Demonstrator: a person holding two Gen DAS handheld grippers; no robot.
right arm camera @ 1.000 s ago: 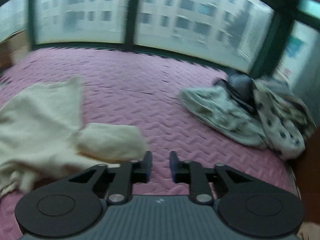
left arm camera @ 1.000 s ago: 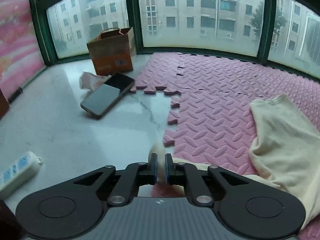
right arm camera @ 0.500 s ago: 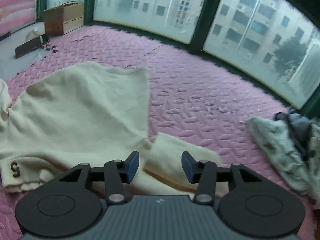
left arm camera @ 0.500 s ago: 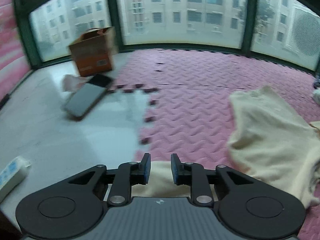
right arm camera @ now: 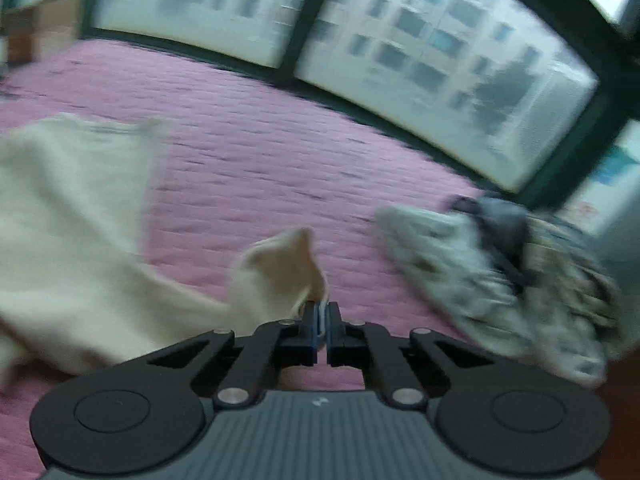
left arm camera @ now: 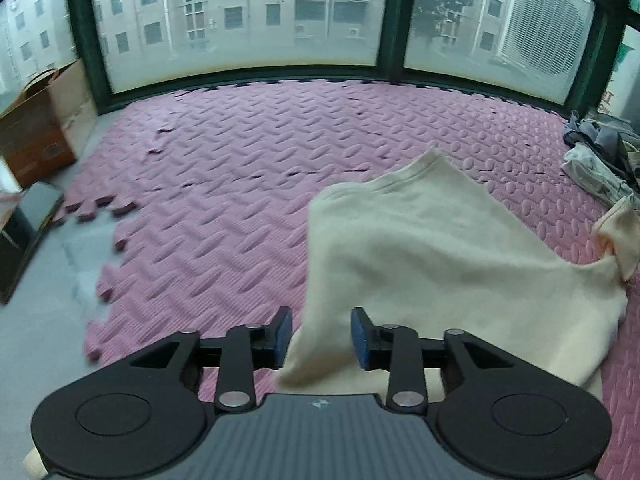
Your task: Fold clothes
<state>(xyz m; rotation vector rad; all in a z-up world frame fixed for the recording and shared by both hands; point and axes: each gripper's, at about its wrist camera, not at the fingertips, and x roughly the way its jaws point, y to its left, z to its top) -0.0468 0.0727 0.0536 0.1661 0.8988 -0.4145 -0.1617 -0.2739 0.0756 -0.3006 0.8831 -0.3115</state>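
Left wrist view first: the left tongs (left arm camera: 319, 334) have just been opening, jaws standing apart, and an edge of the cream garment (left arm camera: 440, 264) runs between them, though the pads press on nothing. The garment lies spread over the pink foam mat (left arm camera: 224, 184), stretching right and away. The risk here, as I judge it: close too early and they catch a bunched double layer or only the very hem, and the fold comes out crooked. The mat's jigsaw edge gives way to pale grey floor (left arm camera: 44, 320) on the left, with a cardboard box (left arm camera: 40, 128) and a dark flat device (left arm camera: 28, 216) by the windows (left arm camera: 240, 20), apartment blocks outside.

Over to the right wrist view, and it is blurred. The right tongs (right arm camera: 319, 320) have just been closing and now pinch a corner of the cream garment (right arm camera: 72, 216), a flap of it standing up just ahead of the jaws. It looks a thin pinch right at the edge, so a sharp pull could slip it free. A patterned pile of clothes (right arm camera: 500, 280) lies close on the right; a wide swing could drag into it. Same pink mat (right arm camera: 260, 152), same windows (right arm camera: 400, 48) behind.
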